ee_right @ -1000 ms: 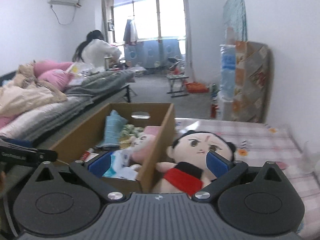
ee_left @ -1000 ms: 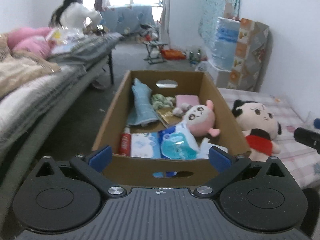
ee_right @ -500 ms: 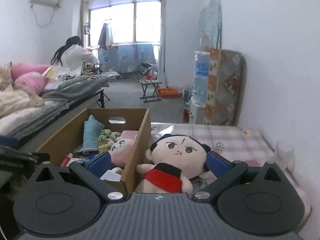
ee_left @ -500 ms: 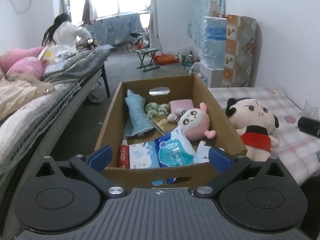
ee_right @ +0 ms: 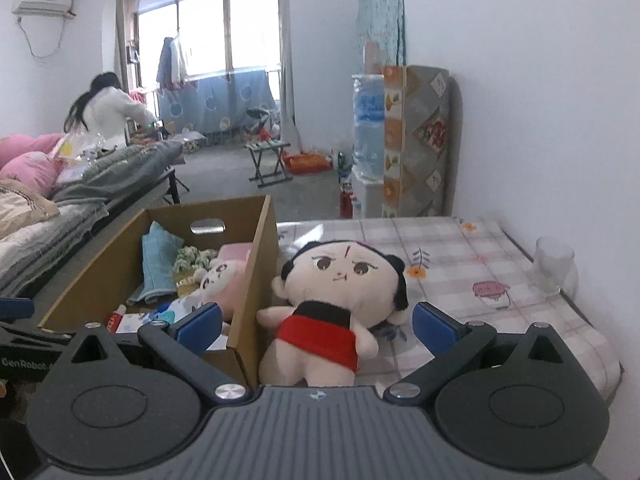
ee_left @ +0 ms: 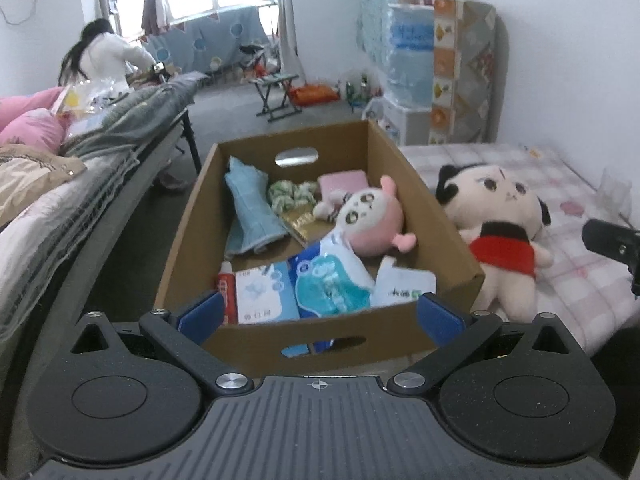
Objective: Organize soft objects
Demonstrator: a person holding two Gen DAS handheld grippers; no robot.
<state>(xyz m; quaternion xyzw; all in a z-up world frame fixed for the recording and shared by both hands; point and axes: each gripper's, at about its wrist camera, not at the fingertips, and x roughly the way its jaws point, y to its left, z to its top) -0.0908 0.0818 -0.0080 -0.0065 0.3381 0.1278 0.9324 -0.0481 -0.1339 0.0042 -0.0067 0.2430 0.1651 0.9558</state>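
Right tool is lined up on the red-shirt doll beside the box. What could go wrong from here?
1. The doll leans against the cardboard box wall; the right tool, open, may clip the wall with its left finger and shove the box.
2. The box is already crowded around the pink plush; the doll may perch on top and tumble out.
3. A clear plastic cup stands on the mattress near the wall; a wide swing could topple it.
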